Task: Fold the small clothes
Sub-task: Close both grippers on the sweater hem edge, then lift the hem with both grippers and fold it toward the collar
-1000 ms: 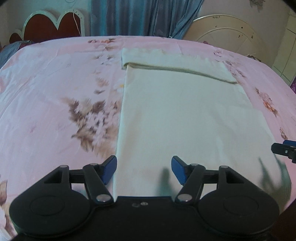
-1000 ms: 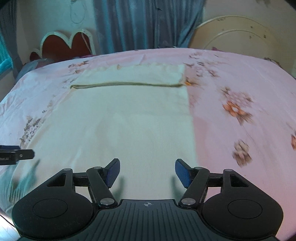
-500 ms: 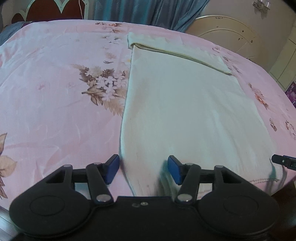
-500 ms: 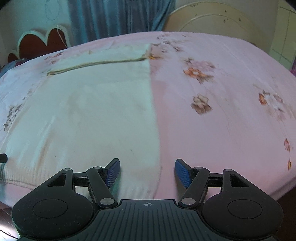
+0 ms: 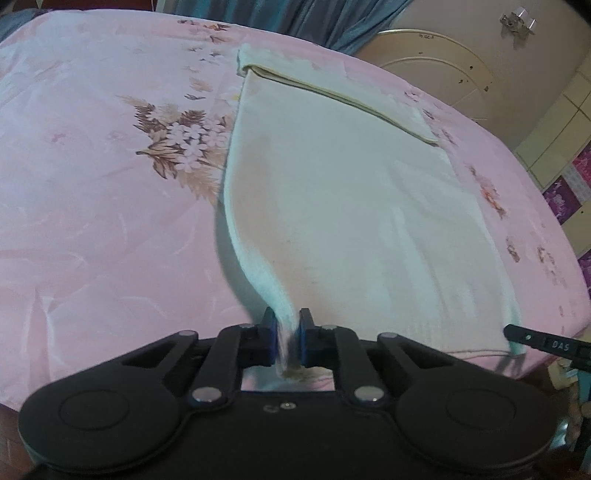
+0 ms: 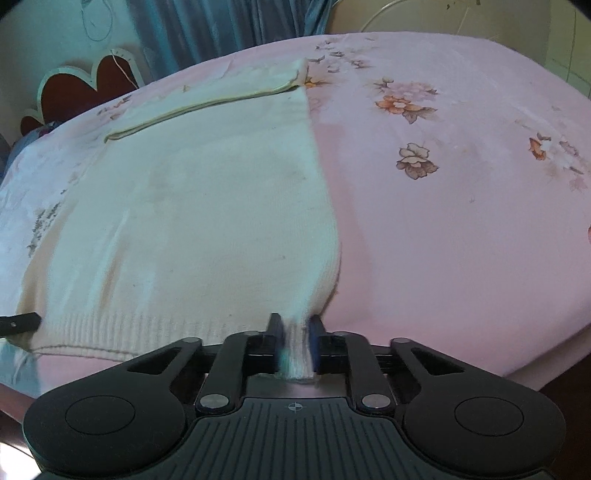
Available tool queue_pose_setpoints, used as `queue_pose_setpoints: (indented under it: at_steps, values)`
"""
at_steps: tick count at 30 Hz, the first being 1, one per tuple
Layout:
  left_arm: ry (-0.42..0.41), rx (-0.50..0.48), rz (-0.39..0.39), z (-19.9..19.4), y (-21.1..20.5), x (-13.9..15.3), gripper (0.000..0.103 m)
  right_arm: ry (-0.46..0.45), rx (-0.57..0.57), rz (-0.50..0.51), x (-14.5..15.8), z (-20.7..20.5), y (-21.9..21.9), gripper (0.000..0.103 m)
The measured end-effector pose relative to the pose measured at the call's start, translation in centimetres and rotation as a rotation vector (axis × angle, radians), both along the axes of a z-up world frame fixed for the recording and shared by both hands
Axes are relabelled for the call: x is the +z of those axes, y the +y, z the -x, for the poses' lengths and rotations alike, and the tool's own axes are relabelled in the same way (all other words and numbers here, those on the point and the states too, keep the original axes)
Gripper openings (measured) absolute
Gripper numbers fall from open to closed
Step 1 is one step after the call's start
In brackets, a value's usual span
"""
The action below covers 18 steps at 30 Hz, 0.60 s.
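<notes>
Now, on my left the pink flowered bedsheet [image 5: 92, 206] lies bare beside the cream sweater [image 5: 351, 206], whose near left corner my left gripper [image 5: 286, 341] is closing on, cloth pinched between its pads. Across the ribbed hem, my right gripper [image 6: 295, 345] is likewise closing on the near right corner, and the sweater's far end is folded over into a band near the blue curtain [image 6: 221, 26]. Beyond the sweater's right edge the sheet runs open to the bed's rim, nothing blocking either gripper.
</notes>
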<state>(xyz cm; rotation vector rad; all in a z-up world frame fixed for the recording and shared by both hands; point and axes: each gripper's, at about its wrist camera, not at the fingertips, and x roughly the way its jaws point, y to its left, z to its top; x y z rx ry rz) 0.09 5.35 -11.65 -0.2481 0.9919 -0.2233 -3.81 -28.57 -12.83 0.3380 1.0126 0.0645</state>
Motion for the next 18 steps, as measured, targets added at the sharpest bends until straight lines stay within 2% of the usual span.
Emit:
queue_pose_setpoints:
  at_steps: [2,8,13,18]
  values:
    - [-0.007,-0.004,0.017,-0.1,0.1,0.3,0.01,0.001,0.004,-0.012,0.2,0.1,-0.1,0.006]
    - [-0.075,-0.018,0.056,-0.6,-0.2,2.0,0.009,-0.026,-0.005,-0.109,1.7,-0.1,-0.8,0.005]
    - [-0.156,-0.012,0.082,-2.4,-0.3,4.6,0.009,-0.091,-0.016,-0.171,3.9,-1.4,-1.2,0.005]
    - [-0.227,-0.008,0.079,-5.7,-0.5,6.5,0.009,-0.173,-0.017,-0.209,6.1,-4.8,-1.8,0.005]
